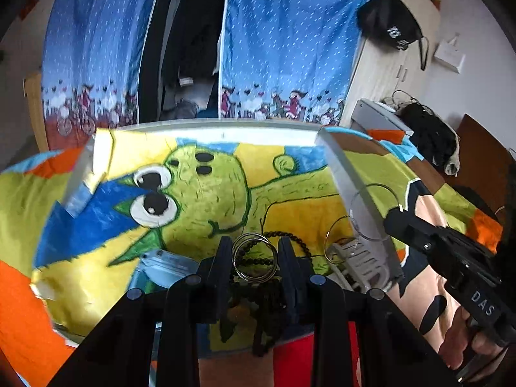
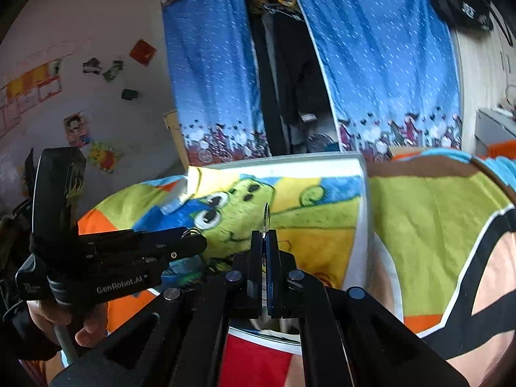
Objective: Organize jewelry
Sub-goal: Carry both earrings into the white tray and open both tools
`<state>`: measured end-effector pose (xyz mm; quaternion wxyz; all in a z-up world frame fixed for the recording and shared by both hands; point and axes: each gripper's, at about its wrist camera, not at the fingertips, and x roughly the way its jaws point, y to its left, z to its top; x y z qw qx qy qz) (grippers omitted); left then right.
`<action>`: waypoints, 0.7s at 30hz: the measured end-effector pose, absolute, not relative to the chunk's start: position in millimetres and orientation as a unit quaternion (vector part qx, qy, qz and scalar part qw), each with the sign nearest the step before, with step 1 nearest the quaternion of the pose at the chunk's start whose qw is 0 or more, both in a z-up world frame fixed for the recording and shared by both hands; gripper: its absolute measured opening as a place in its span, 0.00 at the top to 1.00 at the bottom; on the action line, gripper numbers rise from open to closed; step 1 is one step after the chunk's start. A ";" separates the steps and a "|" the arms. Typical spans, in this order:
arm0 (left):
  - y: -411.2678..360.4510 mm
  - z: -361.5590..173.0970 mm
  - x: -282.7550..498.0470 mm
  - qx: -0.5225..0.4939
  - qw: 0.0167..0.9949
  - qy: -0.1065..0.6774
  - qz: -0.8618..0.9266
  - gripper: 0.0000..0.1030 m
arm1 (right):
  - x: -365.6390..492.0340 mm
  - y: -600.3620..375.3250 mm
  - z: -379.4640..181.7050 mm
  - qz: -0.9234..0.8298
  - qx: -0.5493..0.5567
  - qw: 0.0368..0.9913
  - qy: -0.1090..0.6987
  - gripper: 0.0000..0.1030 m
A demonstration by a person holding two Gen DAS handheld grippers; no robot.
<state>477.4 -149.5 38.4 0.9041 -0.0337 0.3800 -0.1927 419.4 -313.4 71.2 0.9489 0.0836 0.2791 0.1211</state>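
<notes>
My left gripper (image 1: 254, 251) is shut on a stack of thin silver bangles (image 1: 254, 256), holding them over a clear plastic tray (image 1: 225, 133) that lies on a cartoon blanket. A black bead bracelet (image 1: 290, 237) lies under and behind the bangles. A large hoop (image 1: 335, 242) and a grey hair claw clip (image 1: 361, 261) lie in the tray's right part. My right gripper (image 2: 266, 235) is shut on a thin clear ring or disc (image 2: 266, 217), seen edge-on; in the left wrist view this gripper (image 1: 391, 217) holds the clear ring (image 1: 371, 213) at the tray's right wall.
A light blue item (image 1: 164, 267) lies in the tray at the left. The tray's right wall (image 1: 348, 177) and left wall (image 1: 80, 174) stand up. Blue curtains (image 1: 283, 48) hang beyond the bed. The left gripper shows in the right wrist view (image 2: 190, 242).
</notes>
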 end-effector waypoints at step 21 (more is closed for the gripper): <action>-146.2 42.3 471.4 -0.073 0.910 0.373 -0.168 0.33 | 414.3 -342.1 51.3 0.073 0.082 0.949 0.296 0.65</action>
